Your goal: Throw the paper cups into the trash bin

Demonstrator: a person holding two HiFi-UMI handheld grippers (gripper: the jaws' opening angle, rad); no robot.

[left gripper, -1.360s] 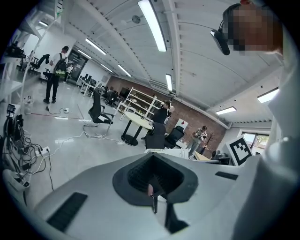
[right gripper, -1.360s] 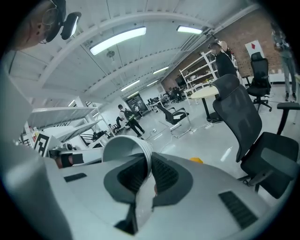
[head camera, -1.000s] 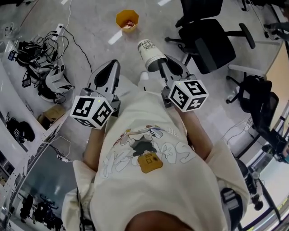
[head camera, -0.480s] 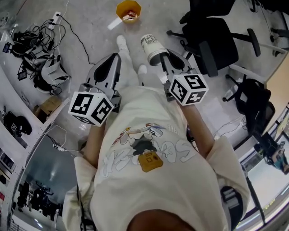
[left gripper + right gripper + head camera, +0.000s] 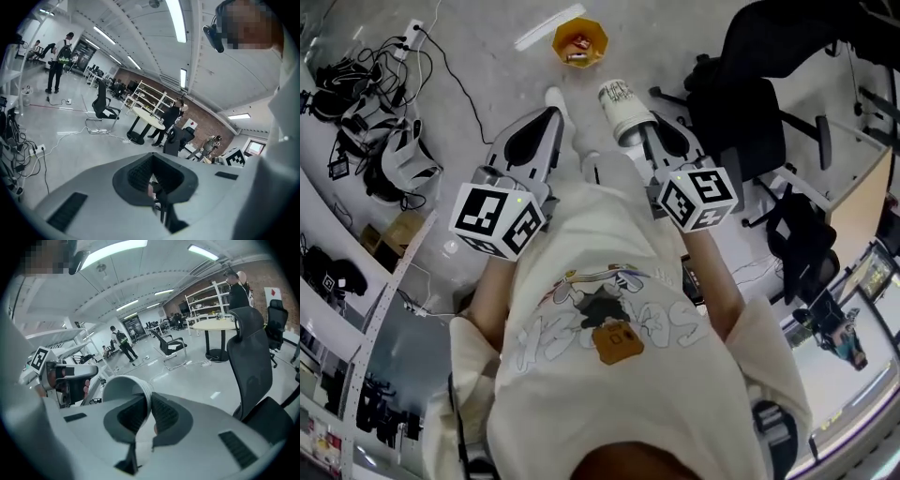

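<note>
White paper cup with dark print (image 5: 622, 105) is clamped in the right gripper (image 5: 636, 139); in the right gripper view the jaws are nearly together, pinching the cup (image 5: 123, 389) by its wall at the rolled rim, one pad inside and one outside as far as I can tell; right gripper (image 5: 149, 414) carries nothing else.

Key relation: the orange faceted trash bin (image 5: 559, 39) stands on the pale grey floor (image 5: 487, 56), ahead of the cup and a little to its left in the head view; cup and bin are apart, not yet lined up, and the bin sits well below the cup; neither gripper view shows the bin. Small items already lie inside it; cannot tell what they are.

Cup's long axis runs straight out along the gripper's line, rim at the pads, closed end leading toward the bin and slightly leftward.

Left gripper (image 5: 549, 116) has its jaws together on nothing; the left gripper view shows only a thin slit between the pads of that gripper (image 5: 155, 187). It points roughly at the bin too, but from the other side and slightly further off; the right one is nearer and has the load.

Judgement: carry phase, about halfway for this cup; next move needs the cup brought forward and left over the bin mouth before the jaws part; release short and it lands on the floor in front.
</note>
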